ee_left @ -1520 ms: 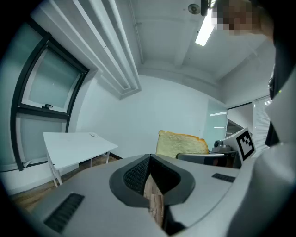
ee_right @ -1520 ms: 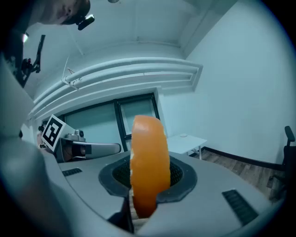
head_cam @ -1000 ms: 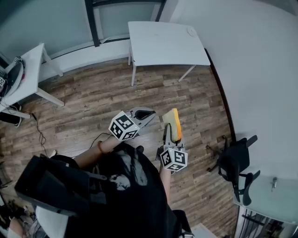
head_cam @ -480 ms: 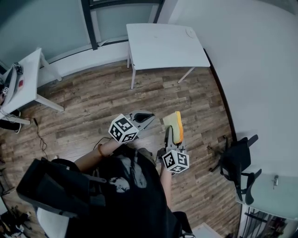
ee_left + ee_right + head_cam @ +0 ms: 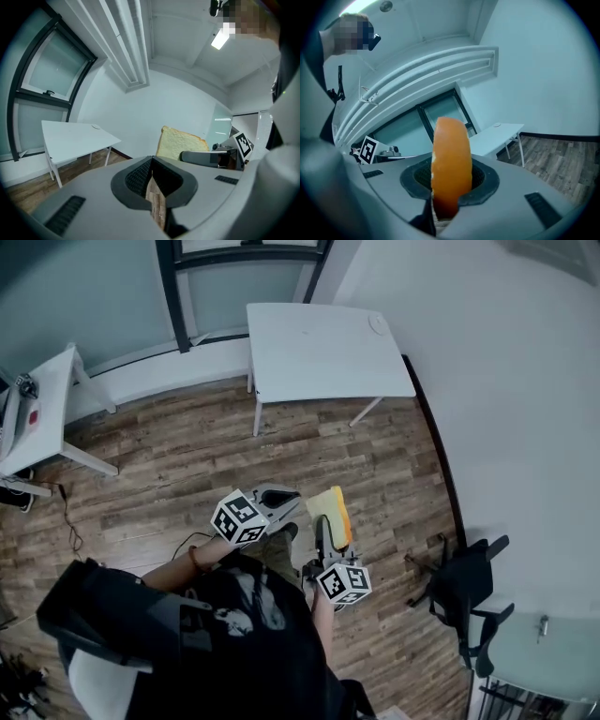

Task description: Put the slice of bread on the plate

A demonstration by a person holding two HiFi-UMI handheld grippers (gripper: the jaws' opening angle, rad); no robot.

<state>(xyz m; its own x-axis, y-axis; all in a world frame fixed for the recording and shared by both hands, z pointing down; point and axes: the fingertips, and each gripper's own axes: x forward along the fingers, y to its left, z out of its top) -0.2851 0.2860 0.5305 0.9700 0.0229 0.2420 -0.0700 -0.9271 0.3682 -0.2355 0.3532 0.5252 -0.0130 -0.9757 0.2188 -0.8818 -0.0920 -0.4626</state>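
Right gripper (image 5: 322,529): jaws clenched on the lower edge of the slice of bread (image 5: 451,159). The slice stands upright. In the right gripper view its orange-brown crust faces the camera edge-on; the left gripper view shows its pale face.

Left gripper (image 5: 284,495): jaws closed to a thin slit, nothing between them. It sits just beside the right gripper, on its left.

Both grippers are held in front of the person, over the wooden floor (image 5: 187,446). The bread is in the air there, well apart from the white tabletop (image 5: 319,338) ahead.

Plate (image 5: 376,324): a small white round shape near the far right corner of that tabletop, too small for detail.

A black chair (image 5: 464,582) stands at the right.
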